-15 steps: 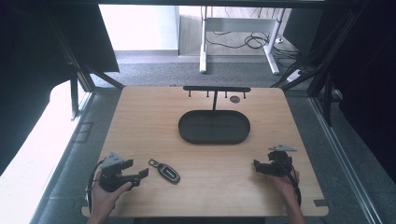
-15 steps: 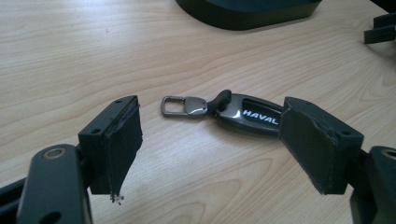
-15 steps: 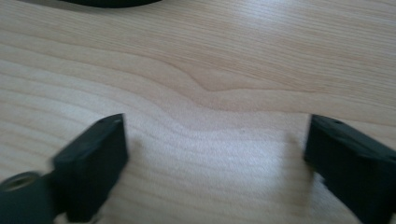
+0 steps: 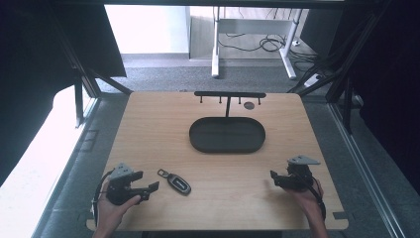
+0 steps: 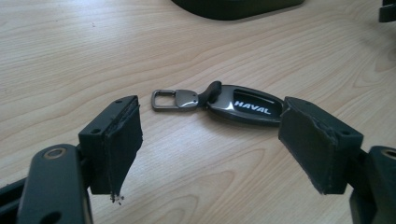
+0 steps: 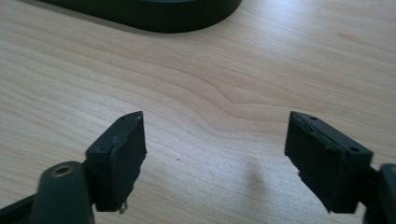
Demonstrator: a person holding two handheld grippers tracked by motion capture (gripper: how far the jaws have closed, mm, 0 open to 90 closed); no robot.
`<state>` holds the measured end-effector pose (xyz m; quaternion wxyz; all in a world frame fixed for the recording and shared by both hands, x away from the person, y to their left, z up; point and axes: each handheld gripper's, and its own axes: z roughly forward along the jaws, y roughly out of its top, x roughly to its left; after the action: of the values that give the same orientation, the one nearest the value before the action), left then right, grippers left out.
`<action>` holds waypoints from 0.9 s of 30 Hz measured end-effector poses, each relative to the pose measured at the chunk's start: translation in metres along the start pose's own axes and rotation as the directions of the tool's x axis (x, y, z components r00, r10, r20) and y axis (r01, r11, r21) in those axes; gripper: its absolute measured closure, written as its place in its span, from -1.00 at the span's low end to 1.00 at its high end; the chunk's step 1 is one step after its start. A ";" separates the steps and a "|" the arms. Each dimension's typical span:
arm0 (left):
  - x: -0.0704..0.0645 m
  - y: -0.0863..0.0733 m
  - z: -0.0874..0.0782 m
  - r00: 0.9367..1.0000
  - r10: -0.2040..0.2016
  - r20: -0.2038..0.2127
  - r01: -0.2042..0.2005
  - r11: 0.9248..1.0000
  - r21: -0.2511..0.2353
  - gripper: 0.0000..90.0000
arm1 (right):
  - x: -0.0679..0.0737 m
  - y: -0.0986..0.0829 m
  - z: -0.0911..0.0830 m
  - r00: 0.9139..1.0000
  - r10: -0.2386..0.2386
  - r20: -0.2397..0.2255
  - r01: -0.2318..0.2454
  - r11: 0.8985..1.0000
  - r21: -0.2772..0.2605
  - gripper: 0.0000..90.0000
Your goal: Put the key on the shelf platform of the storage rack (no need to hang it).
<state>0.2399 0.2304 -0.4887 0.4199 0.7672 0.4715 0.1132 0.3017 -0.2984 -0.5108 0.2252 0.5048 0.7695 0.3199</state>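
Note:
A black car key fob [image 4: 179, 183] with a metal loop lies on the wooden table [image 4: 148, 129], near the front left. In the left gripper view the key fob [image 5: 245, 105] reads HAVAL and lies just beyond the open jaws. My left gripper [image 4: 151, 190] sits left of the fob, open, a short way off it. My left gripper [image 5: 210, 140] holds nothing. At the front right my right gripper [image 4: 273, 177] is open above bare wood. Between the spread jaws of my right gripper [image 6: 215, 154] there is only table.
A black oval tray [image 4: 227, 135] sits mid-table, its edge seen as tray [image 6: 149, 16] and tray [image 5: 233, 7]. Behind it stands a black rack with hooks [image 4: 229, 94]. A small dark disc [image 4: 249, 105] lies near the rack.
My left gripper has edged a little toward the key fob. The right gripper has barely moved.

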 end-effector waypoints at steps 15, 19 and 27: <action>0.000 -0.002 0.003 1.000 -0.003 0.003 0.003 1.000 0.022 -0.52 | 0.010 0.015 -0.014 0.994 -0.009 -0.107 0.009 1.000 -0.001 -0.40; 0.001 0.002 0.001 1.000 0.005 -0.006 -0.005 1.000 0.029 -0.52 | 0.014 0.020 -0.016 0.985 0.013 -0.170 -0.015 1.000 -0.009 -0.40; 0.003 -0.001 -0.006 1.000 -0.012 -0.007 0.013 1.000 0.017 -0.52 | 0.037 0.048 -0.021 0.973 -0.075 -0.218 0.083 0.996 0.027 -0.37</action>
<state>0.2373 0.2366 -0.4867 0.4125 0.7674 0.4787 0.1091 0.3035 -0.2559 -0.4629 0.1433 0.4401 0.8144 0.3500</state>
